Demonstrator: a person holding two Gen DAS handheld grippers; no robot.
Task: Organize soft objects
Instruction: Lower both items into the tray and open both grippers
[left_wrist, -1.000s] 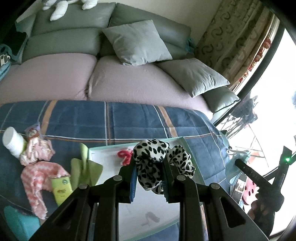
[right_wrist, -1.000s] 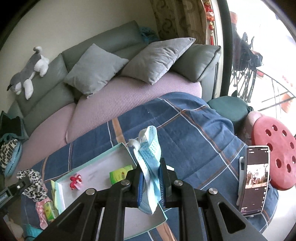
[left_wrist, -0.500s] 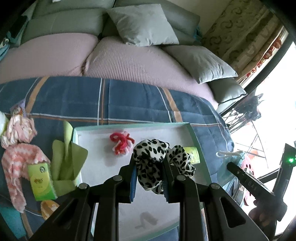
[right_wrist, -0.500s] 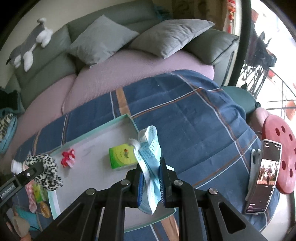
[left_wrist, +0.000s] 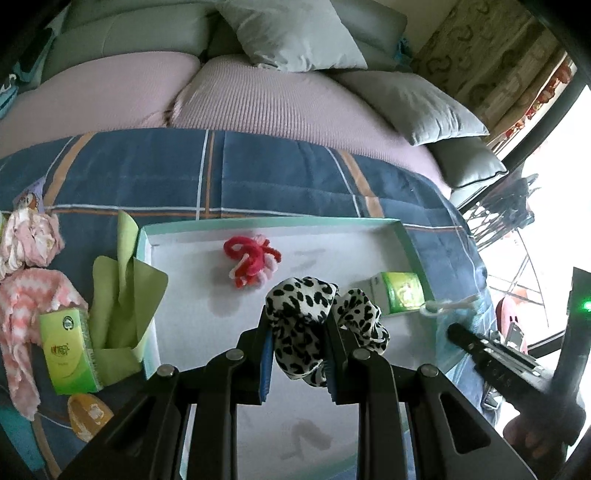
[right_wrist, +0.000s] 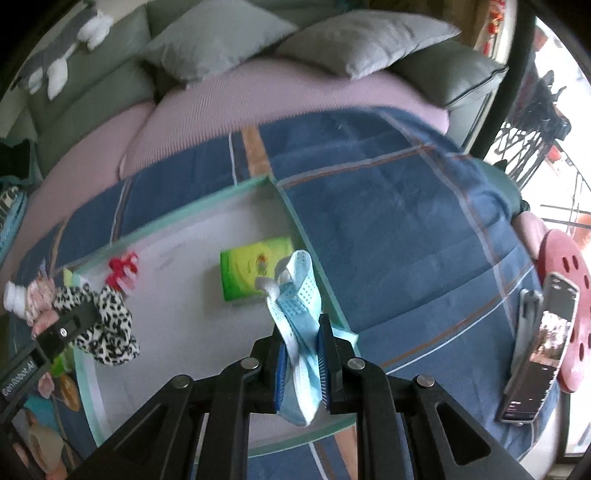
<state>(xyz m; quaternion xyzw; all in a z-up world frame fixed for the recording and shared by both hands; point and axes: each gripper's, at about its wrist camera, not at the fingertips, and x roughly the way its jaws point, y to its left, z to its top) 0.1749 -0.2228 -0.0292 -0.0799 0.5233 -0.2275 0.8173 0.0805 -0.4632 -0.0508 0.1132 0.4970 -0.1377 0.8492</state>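
Both grippers have sunk toward the tray (left_wrist: 402, 236). The left gripper (left_wrist: 300, 350) stays clamped on the leopard scrunchie (left_wrist: 306, 314), the right gripper (right_wrist: 300, 360) on the blue mask (right_wrist: 299, 295) (tissue pack (right_wrist: 255, 269) at eleven o'clock). Release looks imminent.

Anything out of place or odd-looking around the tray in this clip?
Mildly: a green tissue pack lies in the shallow white tray beside the red yarn scrunchie, while a matching green pack stands outside on the blue plaid blanket. Nothing spilled or damaged.

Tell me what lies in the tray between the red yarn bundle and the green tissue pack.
Nothing: bare white tray floor between red yarn bundle and green tissue pack, clearest in the right wrist view.
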